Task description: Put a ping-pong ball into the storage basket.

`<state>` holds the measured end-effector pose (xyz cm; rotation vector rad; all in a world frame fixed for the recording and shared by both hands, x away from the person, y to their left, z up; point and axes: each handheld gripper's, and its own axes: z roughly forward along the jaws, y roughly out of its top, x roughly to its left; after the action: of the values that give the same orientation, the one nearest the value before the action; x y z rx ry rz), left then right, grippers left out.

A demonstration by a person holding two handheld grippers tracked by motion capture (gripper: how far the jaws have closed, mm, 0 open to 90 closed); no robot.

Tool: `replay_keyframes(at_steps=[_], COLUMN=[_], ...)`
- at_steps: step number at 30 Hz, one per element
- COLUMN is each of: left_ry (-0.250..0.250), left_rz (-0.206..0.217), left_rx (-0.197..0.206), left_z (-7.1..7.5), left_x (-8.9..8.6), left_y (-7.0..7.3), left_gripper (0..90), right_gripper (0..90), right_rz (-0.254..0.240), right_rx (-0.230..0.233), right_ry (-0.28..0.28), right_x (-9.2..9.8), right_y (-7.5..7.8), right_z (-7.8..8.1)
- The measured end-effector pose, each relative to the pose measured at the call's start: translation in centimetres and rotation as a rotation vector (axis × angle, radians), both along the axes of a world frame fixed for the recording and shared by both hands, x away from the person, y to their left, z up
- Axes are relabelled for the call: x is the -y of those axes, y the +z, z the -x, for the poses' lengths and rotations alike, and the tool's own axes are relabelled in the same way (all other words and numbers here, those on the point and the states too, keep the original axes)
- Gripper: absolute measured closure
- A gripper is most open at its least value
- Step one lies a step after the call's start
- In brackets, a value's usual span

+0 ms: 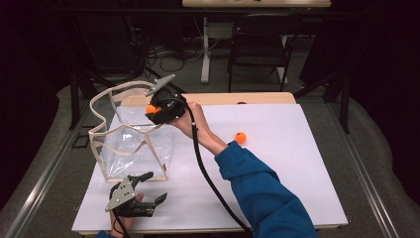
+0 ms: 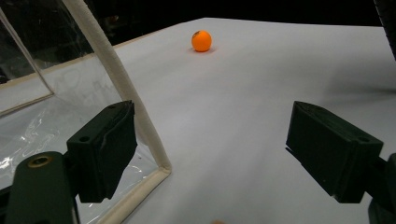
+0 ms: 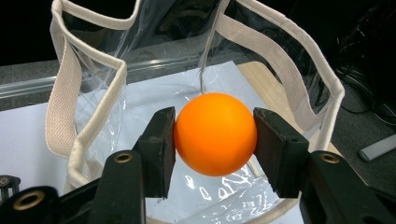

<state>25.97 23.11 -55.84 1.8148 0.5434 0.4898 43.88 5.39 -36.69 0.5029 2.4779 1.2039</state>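
Note:
An orange ball point(image 3: 215, 126) sits between the pads of my right gripper point(image 3: 214, 140), both pads against its sides. That gripper point(image 1: 154, 110) hangs over the open mouth of a clear plastic tote bag point(image 1: 130, 144) with cream fabric trim point(image 3: 299, 70), which stands upright at the table's left. A second orange ball point(image 1: 240, 137) lies on the white sheet to the right of the person's forearm, and it rests far off point(image 2: 201, 40) in the left gripper view. My left gripper point(image 1: 154, 187) is open and empty near the front edge, its jaws point(image 2: 210, 149) beside the bag's bottom corner point(image 2: 161, 170).
A white sheet point(image 1: 277, 178) covers the wooden table. The right gripper's black cable point(image 1: 208, 178) trails across the sheet toward the front. A dark folding chair point(image 1: 260, 42) and a white table leg point(image 1: 205, 49) stand on the floor beyond the far edge.

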Motion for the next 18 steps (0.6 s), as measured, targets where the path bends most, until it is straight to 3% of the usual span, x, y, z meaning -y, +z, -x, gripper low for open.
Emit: replay_keyframes(at_steps=[3, 7, 10, 18], left_ry=[0.0, 0.001, -0.001, 0.004], left_rz=[0.0, 0.002, -0.001, 0.0], left_rx=[0.0, -0.001, -0.001, -0.002], left_z=[0.0, 0.0, 0.0, 0.0], left_x=[0.0, 0.0, 0.0, 0.0], left_y=[0.0, 0.0, 0.0, 0.0], left_gripper=[16.1, 16.1, 16.1, 16.1], right_gripper=[41.9, 24.5, 17.4, 14.8], right_rz=[-0.009, -0.043, -0.054, -0.062], right_rx=[-0.015, -0.029, -0.031, -0.024], right_ry=[-0.008, -0.014, -0.012, -0.004], right_x=[0.1, 0.9, 1.6, 3.5], right_y=[0.0, 0.4, 0.6, 0.6], right_z=[0.0, 0.2, 0.4, 0.9])
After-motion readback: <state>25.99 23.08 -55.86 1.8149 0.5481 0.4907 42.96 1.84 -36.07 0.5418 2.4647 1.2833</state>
